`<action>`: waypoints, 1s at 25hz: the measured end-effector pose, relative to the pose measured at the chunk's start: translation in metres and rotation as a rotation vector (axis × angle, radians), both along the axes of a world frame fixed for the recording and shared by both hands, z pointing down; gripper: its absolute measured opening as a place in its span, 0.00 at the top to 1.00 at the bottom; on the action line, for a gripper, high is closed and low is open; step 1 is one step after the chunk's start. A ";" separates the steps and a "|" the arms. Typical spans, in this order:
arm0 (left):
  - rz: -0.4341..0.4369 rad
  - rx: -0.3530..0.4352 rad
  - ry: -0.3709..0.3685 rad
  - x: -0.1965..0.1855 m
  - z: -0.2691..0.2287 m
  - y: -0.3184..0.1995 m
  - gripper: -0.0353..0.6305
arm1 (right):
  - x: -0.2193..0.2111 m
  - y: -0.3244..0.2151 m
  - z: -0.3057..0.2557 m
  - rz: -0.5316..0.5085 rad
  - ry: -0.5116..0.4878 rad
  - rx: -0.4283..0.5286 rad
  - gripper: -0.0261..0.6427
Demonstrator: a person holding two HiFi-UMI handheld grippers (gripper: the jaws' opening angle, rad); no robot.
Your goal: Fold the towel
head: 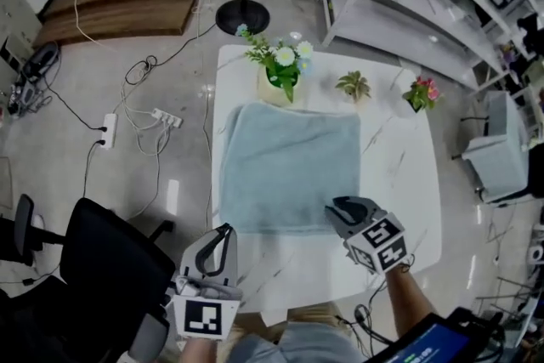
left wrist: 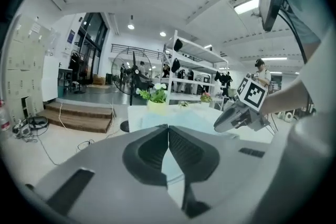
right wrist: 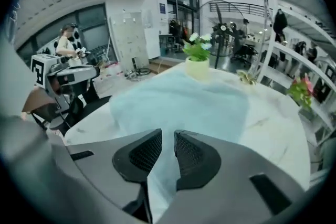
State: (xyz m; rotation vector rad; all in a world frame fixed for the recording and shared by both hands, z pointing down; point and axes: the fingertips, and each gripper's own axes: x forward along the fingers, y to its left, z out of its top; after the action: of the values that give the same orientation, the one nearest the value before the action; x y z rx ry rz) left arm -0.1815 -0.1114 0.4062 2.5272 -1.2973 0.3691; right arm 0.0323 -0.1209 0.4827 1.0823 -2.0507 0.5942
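Observation:
A light blue towel (head: pixel 289 166) lies spread flat on the white table (head: pixel 399 174). My right gripper (head: pixel 336 207) hovers over the towel's near right corner; in the right gripper view its jaws (right wrist: pixel 168 134) stand a narrow gap apart, with the towel (right wrist: pixel 178 97) showing below and nothing pinched. My left gripper (head: pixel 225 229) sits just off the table's near left corner, short of the towel's edge. Its jaws (left wrist: pixel 168 127) are shut with nothing between them. The left gripper view shows the towel (left wrist: pixel 178 118) ahead and the right gripper (left wrist: pixel 226 122) beyond it.
A pot of white flowers (head: pixel 280 76) stands at the towel's far edge, with two small plants (head: pixel 354 85) (head: pixel 421 93) further right. A black office chair (head: pixel 102 259) is at the near left, a fan base (head: pixel 242 15) and cables behind, shelving (head: pixel 408 4) at the far right.

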 end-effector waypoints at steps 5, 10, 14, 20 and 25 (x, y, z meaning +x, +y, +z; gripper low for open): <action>0.018 -0.079 -0.088 0.032 0.036 -0.004 0.93 | 0.034 0.024 0.041 -0.045 0.036 -0.093 0.82; 0.019 -0.140 -0.097 0.060 0.042 0.012 0.94 | 0.055 0.053 0.041 -0.078 0.006 -0.158 0.83; 0.041 -0.170 -0.099 0.083 0.045 0.032 0.93 | 0.081 0.095 0.044 -0.088 0.026 -0.232 0.83; 0.064 -0.215 -0.085 0.107 0.058 0.062 0.93 | 0.117 0.146 0.045 -0.118 0.047 -0.338 0.83; 0.071 -0.249 -0.090 0.116 0.064 0.079 0.93 | 0.085 0.085 -0.047 -0.190 -0.105 -0.166 0.80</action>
State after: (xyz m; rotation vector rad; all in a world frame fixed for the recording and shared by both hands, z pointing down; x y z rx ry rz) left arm -0.0653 -0.0321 0.4702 2.3734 -1.1166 0.6251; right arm 0.1174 -0.0360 0.4355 0.7650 -2.1229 0.7222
